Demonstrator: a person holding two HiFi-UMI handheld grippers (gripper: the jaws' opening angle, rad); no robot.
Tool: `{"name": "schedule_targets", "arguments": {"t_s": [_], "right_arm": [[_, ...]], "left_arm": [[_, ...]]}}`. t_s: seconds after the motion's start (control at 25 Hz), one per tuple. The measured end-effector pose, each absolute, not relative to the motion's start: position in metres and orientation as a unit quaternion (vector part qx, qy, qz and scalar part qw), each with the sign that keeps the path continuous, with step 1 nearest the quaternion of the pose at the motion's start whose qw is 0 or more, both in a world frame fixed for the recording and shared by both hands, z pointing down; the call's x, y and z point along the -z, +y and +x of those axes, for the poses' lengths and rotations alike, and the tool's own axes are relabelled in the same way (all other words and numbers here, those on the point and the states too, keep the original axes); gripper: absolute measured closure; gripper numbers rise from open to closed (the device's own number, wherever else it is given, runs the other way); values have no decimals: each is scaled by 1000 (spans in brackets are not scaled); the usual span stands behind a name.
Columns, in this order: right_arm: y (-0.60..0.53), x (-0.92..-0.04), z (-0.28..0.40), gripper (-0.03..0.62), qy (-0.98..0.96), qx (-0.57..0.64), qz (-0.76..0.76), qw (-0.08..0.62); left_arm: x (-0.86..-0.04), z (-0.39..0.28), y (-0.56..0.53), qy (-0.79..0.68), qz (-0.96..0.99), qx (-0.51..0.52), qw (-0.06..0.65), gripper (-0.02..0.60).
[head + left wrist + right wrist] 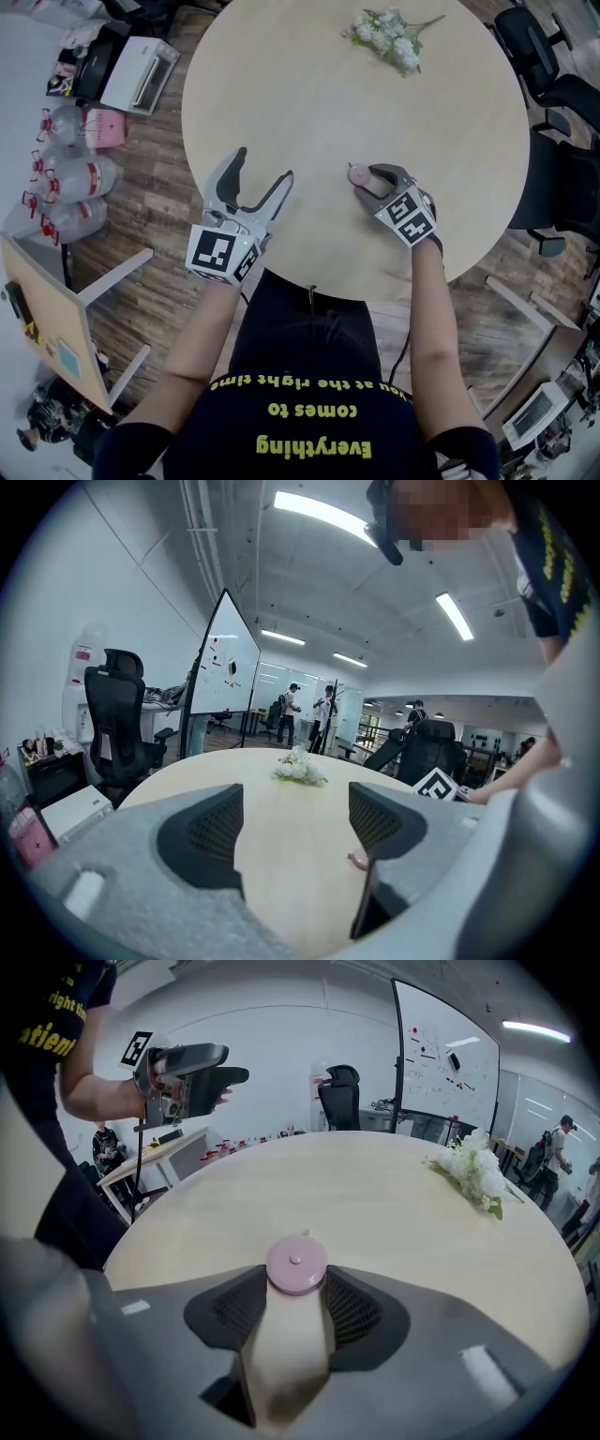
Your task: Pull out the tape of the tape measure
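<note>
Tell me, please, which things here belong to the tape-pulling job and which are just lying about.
Job: pink tape measure; right gripper, fingers on it; left gripper, open; table.
Lying about: white flowers; floor bottles; office chairs.

Tape measure (355,173) partly hidden by right gripper (367,181), office chairs (553,84) cut by edge

a round table with a pale wooden top (375,122) stands on a brown plank floor (150,253), and a small bunch of white artificial flowers (386,37) lies near its far edge. on the floor to the left are a white box-shaped machine (139,73), a pink case (103,127) and clear plastic bottles with red caps (75,178), and black office chairs (553,94) stand to the right. a tilted whiteboard (230,663) rises beyond the table, with people standing (323,714) far behind.
</note>
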State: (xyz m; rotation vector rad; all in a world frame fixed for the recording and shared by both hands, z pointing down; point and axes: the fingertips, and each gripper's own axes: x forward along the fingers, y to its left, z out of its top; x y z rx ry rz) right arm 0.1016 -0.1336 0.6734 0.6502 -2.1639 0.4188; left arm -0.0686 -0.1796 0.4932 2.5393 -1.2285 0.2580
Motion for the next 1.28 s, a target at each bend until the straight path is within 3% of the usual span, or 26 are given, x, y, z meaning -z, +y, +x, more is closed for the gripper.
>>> {"name": "schedule_targets", "arguments": {"t_s": [0.28,0.76,1.0,1.28], "right_arm": [[-126,-648,100,387,-870,-191,250,378],[-99,-514,81,387,-933,-172,147,280],[-75,-470,73,387,-949,-148,66,270],[-53,-438,72,387,-955,-128,14,268]], "left_arm": [[-489,-50,-170,-377,908,-84,159,229],[-464,23,-120,-162,972,-78,152,250],[-450,53,-89,-68,985,-79,137,250],[-430,74,-52,22,989,-69,126,304]]}}
